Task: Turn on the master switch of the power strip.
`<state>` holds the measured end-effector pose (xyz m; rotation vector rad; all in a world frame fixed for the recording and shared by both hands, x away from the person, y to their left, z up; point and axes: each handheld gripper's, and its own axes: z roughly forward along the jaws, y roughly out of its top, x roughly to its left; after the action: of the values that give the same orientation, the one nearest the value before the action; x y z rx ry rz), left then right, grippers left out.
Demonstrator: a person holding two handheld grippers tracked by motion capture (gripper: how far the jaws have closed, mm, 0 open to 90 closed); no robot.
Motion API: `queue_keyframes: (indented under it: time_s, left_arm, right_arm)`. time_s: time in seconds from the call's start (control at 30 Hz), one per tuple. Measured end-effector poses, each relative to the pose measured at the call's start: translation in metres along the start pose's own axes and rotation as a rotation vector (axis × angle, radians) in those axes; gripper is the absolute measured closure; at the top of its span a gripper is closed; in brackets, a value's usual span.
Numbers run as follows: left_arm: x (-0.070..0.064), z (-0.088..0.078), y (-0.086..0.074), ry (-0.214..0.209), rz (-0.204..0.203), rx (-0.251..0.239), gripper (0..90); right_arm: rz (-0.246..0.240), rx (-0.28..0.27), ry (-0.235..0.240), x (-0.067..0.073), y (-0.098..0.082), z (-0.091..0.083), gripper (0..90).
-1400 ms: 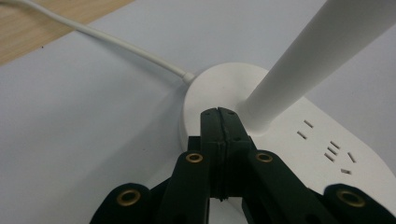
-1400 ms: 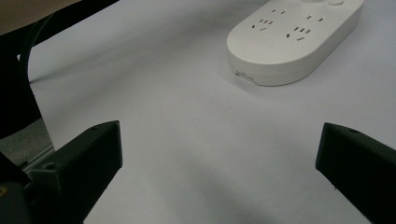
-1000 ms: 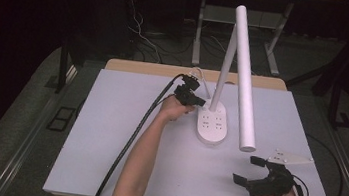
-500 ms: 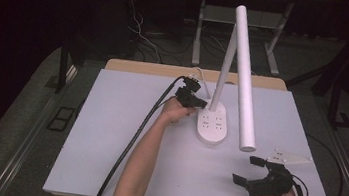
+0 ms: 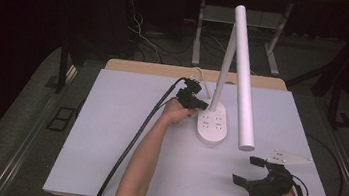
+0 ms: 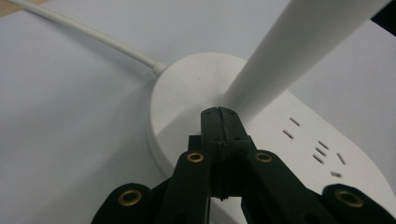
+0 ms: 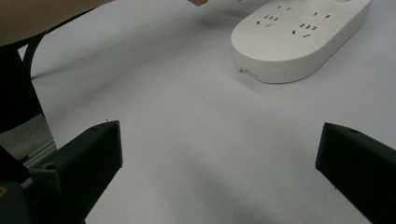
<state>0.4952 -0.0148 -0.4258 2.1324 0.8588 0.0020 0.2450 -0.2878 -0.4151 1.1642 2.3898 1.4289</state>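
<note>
White plastic desk lamp [image 5: 215, 125], with sockets in its oval base, is standing mid-tabletop [image 5: 107, 135]. The left tool [image 6: 219, 122], jaws fully closed and empty, is pressing its base; push straight down. The right tool [image 5: 254, 172] is waiting open nearby.

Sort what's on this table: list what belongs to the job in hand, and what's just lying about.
In the job:
- desk lamp, with sockets in its base
- left gripper, shut, tips at the base
- right gripper, open, waiting

Lying about:
- lamp cord
- table
</note>
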Motion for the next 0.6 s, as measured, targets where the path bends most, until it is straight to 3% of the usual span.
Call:
queue_keyframes:
  time_s: [0.07, 0.23, 0.37, 0.43, 0.5, 0.53, 0.6]
  left_arm:
    - [0.001, 0.002, 0.000, -0.034, -0.020, 0.010, 90.0]
    - [0.000, 0.002, 0.000, -0.031, -0.013, 0.019, 90.0]
    - [0.005, 0.002, 0.000, -0.060, -0.058, 0.016, 90.0]
    - [0.007, 0.000, 0.001, 0.007, -0.065, -0.004, 90.0]
    - [0.012, -0.004, 0.000, 0.009, -0.097, 0.001, 90.0]
    - [0.015, -0.008, 0.000, -0.008, -0.048, 0.048, 90.0]
    - [0.010, -0.008, 0.000, 0.000, -0.036, 0.054, 90.0]
  right_arm:
    - [0.003, -0.003, 0.000, 0.000, 0.000, -0.001, 0.1]
    - [0.001, -0.006, 0.000, 0.000, 0.000, -0.001, 0.1]
    - [0.002, -0.005, -0.001, 0.000, -0.001, -0.002, 0.1]
    - [0.002, -0.004, 0.000, 0.000, -0.001, -0.002, 0.1]
    - [0.003, -0.004, 0.001, 0.000, -0.001, -0.002, 0.1]
    - [0.002, -0.006, 0.001, 0.000, -0.001, -0.002, 0.1]
    - [0.006, -0.005, 0.003, -0.001, -0.001, -0.002, 0.1]
